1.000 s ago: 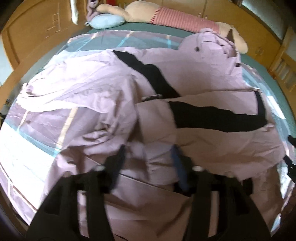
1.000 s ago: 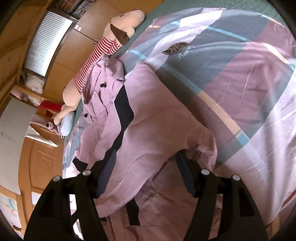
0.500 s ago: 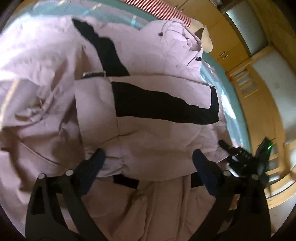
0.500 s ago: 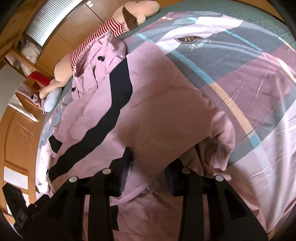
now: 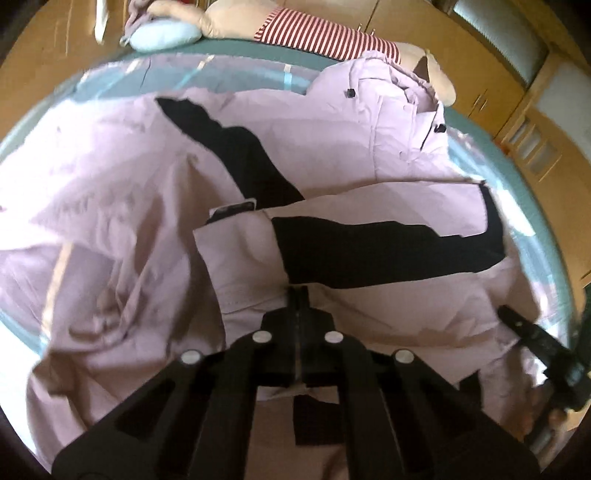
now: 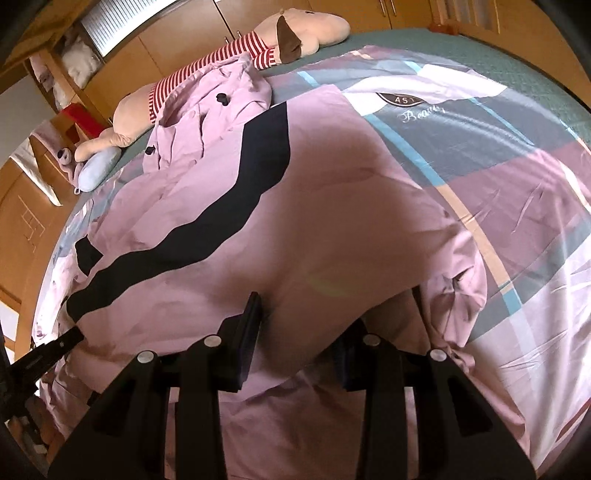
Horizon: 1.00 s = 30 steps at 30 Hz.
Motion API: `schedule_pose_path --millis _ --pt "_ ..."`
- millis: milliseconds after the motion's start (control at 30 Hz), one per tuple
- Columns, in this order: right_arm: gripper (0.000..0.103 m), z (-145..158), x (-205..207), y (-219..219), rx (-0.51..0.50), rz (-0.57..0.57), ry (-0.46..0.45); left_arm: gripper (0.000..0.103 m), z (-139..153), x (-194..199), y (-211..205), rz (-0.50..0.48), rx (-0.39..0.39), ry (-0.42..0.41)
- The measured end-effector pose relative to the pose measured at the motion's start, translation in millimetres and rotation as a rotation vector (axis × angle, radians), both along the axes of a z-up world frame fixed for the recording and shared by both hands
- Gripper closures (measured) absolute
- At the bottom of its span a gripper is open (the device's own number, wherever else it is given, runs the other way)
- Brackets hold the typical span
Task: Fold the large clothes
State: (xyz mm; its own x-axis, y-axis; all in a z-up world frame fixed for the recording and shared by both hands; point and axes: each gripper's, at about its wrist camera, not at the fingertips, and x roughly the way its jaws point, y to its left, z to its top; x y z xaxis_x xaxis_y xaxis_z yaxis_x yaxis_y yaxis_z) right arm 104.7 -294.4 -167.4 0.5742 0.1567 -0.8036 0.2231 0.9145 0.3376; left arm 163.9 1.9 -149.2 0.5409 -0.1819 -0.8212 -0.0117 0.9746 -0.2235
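Jacket (image 5: 155, 206), pink with a black band, lies spread across the striped bedspread (image 6: 517, 192), its collar at about one o'clock in my left view, beside the plush toy (image 5: 325, 33); a folded panel sits at centre.

Left gripper (image 5: 297, 295): my jaws have just been closing and now stand pressed together at the near edge of that folded panel. Whether any cloth is caught between the fingers I cannot tell; the tips meet right on the fabric, so they may have shut on a thin layer or on nothing.

Right gripper (image 6: 306, 325): jaws part-way apart, with a hump of pink cloth rising between them. The left finger lies against the fabric; the right finger is hidden under the fold at about four o'clock, so a firm pinch is not confirmed.

Risks, as I judge them. (a) If my left jaws hold only the top layer, or none, a lift will peel the panel open and not carry the fold. (b) If my right jaws grip a loose bunch, the hem will come up uneven and skew the crease. (c) The bunched sleeve (image 6: 461, 280) at three o'clock in my right view may drag and wrinkle underneath. (d) Slippery cloth may slide out during the lift.
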Motion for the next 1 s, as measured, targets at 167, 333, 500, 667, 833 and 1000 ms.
schedule_pose_path --millis 167,333,500,667,833,1000 --pt "0.065 -1.8 2.5 -1.6 0.023 -0.014 0.009 0.101 51.2 -22.7 11.0 0.043 0.019 -0.218" --pt "0.034 -0.3 3.9 3.2 0.053 0.026 0.017 0.002 70.0 -38.7 12.4 0.074 0.046 -0.168" --pt "0.021 0.7 5.8 17.7 -0.008 0.066 0.016 0.002 27.4 -35.2 12.8 -0.01 -0.238 0.11" --pt "0.018 -0.8 6.7 21.3 -0.032 0.078 0.02 0.002 -4.8 -27.5 3.3 -0.026 -0.213 0.212" --pt "0.018 2.8 3.6 17.1 -0.012 0.055 -0.005 0.068 -13.2 -11.7 4.4 0.019 -0.041 0.119" --pt "0.068 6.3 1.1 -3.8 0.071 -0.034 -0.044 0.085 0.6 -14.7 11.2 0.008 -0.044 0.03"
